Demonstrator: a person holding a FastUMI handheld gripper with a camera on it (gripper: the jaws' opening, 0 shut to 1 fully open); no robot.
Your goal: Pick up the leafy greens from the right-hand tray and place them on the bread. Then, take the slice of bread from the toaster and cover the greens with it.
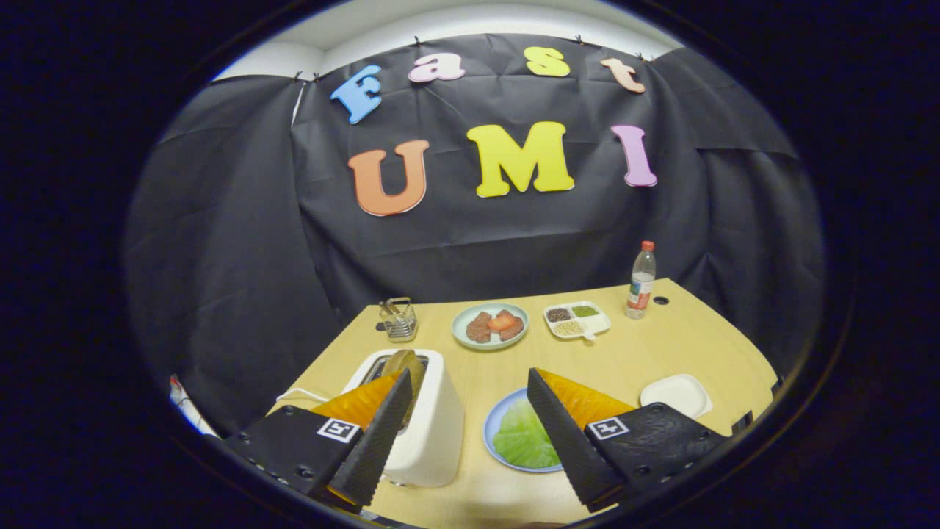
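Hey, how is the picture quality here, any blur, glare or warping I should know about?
Gripper view: fisheye warping bows the table edge; lighting even, shadows soft, no strong glare; toaster and greens sharp; open gripper fingers crisp.

On the pale wooden table [661, 345], a clear plastic bottle [642, 281] stands at two o'clock, a small wire basket [399, 319] at eleven, a divided white dish [577, 319] at one.

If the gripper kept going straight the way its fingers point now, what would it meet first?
The gripper is open, holding nothing. Straight ahead, between the toaster and the blue plate with greens, lies bare table; beyond it, the plate of meat probably comes first, though depth is unclear.
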